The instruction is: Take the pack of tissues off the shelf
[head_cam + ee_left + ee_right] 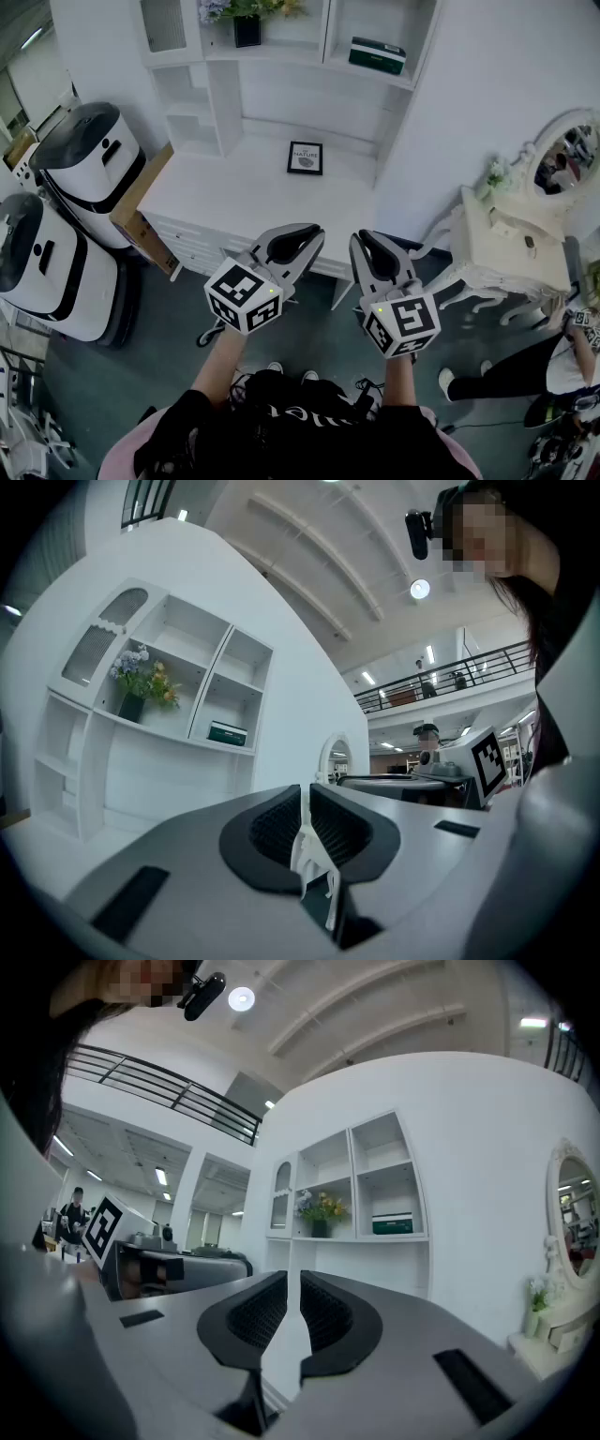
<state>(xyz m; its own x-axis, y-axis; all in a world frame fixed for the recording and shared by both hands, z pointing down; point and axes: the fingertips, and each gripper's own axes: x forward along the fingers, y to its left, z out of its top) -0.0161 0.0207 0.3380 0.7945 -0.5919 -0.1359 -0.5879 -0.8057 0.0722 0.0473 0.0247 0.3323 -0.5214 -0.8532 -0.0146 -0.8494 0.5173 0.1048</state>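
A person holds the left gripper (pixel 305 239) (pixel 305 799) and right gripper (pixel 368 246) (pixel 293 1288) side by side in front of a white bench (pixel 234 192); both are clenched and empty, jaws together with nothing between them, pointing roughly level toward the wall unit. The tissues (pixel 377 54) (pixel 227 733) (pixel 392 1225), a dark green pack, lie flat in the right-hand compartment of the shelf (pixel 370 75) above the bench, at about 1 o'clock from the grippers in the head view and well apart from both. A plant (pixel 247 23) in a dark pot stands in the next compartment, at 9 o'clock from the pack. A small black frame (pixel 305 157) lies on the bench top at 12 o'clock from the left gripper. Two white machines with dark lids (pixel 84 159) stand at 9 o'clock beside the bench; a white dressing table with an oval mirror (pixel 562 155) stands at 3 o'clock.
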